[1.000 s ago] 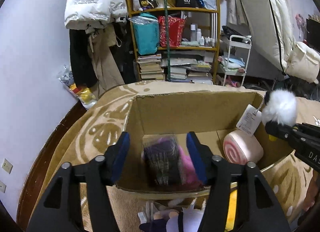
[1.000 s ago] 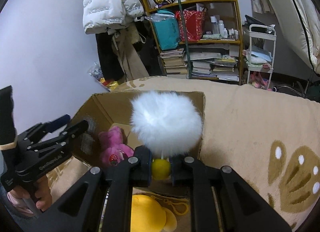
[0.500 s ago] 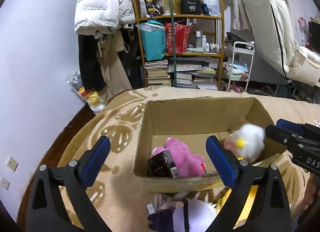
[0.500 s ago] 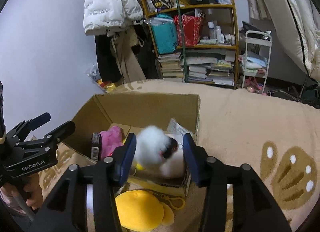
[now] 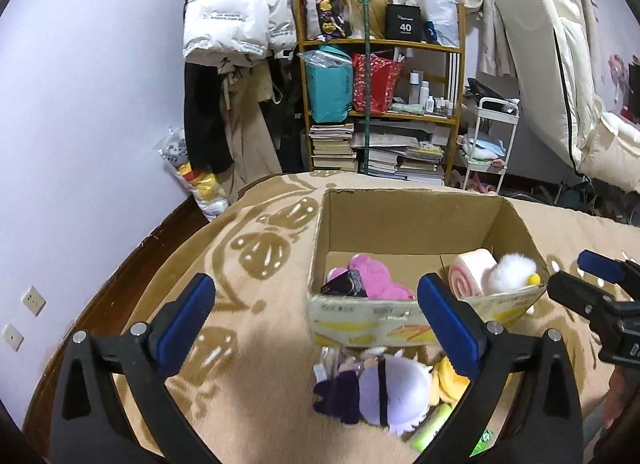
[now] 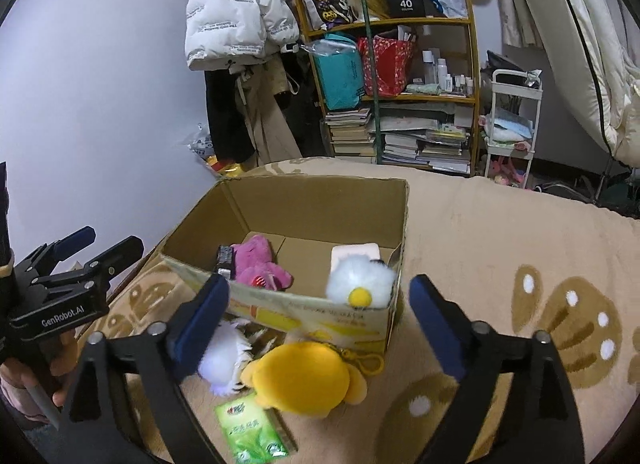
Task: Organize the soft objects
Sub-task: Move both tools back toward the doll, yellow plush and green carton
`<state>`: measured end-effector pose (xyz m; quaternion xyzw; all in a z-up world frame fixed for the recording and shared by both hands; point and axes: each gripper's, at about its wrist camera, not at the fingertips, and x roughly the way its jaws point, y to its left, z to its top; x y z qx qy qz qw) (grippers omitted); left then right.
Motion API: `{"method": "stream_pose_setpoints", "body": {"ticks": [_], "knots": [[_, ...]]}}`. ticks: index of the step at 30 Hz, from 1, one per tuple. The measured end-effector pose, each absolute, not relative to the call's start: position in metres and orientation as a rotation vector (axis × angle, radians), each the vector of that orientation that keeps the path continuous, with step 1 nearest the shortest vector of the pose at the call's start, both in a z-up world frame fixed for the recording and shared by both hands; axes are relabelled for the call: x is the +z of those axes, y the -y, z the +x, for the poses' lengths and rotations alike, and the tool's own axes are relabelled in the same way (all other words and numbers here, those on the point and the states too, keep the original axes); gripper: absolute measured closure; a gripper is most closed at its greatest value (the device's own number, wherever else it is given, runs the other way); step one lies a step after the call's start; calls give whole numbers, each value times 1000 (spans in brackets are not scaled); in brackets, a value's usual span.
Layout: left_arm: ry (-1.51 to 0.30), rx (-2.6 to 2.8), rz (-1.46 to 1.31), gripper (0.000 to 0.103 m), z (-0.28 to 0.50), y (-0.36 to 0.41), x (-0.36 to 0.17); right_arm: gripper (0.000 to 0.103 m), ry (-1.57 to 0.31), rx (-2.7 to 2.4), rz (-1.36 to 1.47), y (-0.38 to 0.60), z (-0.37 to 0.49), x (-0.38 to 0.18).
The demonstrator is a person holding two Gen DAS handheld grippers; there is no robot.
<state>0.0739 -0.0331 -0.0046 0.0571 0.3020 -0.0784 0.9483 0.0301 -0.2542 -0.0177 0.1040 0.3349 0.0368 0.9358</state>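
An open cardboard box [image 5: 408, 223] [image 6: 320, 203] stands on the beige blanket. Inside lie a pink plush [image 5: 372, 276] [image 6: 260, 264], a small dark pack [image 5: 346, 284], a pink swirl roll cushion [image 5: 472, 270] and a white fluffy toy [image 6: 360, 280] [image 5: 514, 274] with a yellow beak. In front of the box lie a yellow plush [image 6: 304, 376], a white-and-purple plush [image 5: 384, 388] and a green packet [image 6: 250, 430]. My left gripper [image 5: 316, 296] [image 6: 110, 240] and right gripper [image 6: 320, 288] [image 5: 572, 274] hang before the box, jaws opening wide, nothing gripped between them.
A wooden shelf [image 5: 380, 103] with books and bags stands at the back, coats [image 5: 236, 23] to its left, a white trolley [image 5: 492, 135] and a leaning mattress [image 5: 560, 63] to its right. The blanket's left edge drops to dark wooden floor [image 5: 120, 272].
The left gripper let go of the dark pack and pink plush, the right gripper dropped the white fluffy toy; all now lie in the box. Both grippers opened and drew back and up.
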Motion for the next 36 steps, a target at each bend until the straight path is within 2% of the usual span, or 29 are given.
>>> {"method": "stream_pose_setpoints", "body": {"ticks": [18,36], "knots": [[-759,-145,113,2,39,10,-11,0,-729,78,189,236,-10,-17],[-977,-262,109,2,65,26,-53,0,-971,105,145,218,11,-59]]}}
